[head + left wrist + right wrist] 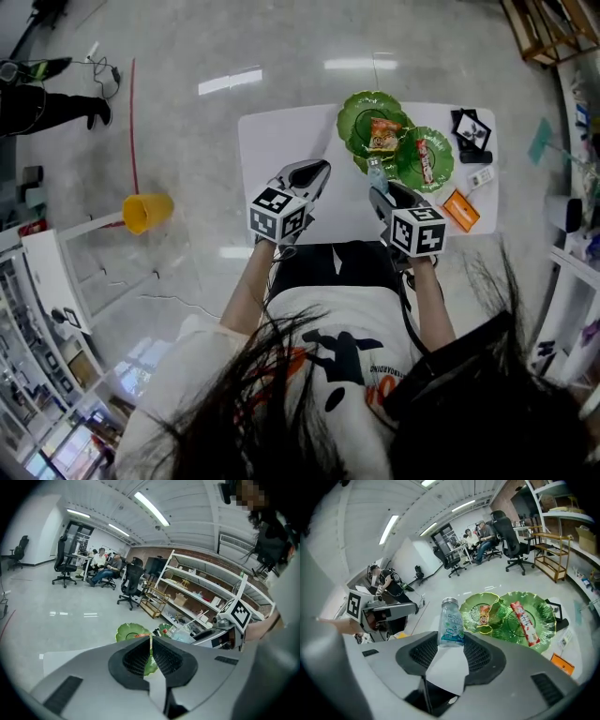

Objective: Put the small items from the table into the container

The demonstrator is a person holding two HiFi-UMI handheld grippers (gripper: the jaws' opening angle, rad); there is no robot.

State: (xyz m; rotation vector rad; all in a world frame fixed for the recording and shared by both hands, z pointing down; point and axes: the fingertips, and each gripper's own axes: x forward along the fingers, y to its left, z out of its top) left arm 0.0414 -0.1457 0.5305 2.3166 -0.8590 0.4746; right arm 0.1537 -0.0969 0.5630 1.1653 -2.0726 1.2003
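Two green leaf-shaped plates [350, 110] [444, 172] lie at the far right of the white table [281, 141]. One holds an orange snack packet [382, 136], the other a red bar [427, 159]. My right gripper [378, 186] is shut on a small clear bottle [376, 172] with a blue label, held in the air near the plates; in the right gripper view the bottle [451, 623] stands upright between the jaws [451, 641]. My left gripper [317, 170] hovers over the table's middle, jaws shut with nothing in them [150, 639].
An orange packet [460, 210], a small white item [481, 176] and a black object [472, 129] lie at the table's right end. A yellow cup [147, 211] sits on the floor to the left. Shelving stands to the right.
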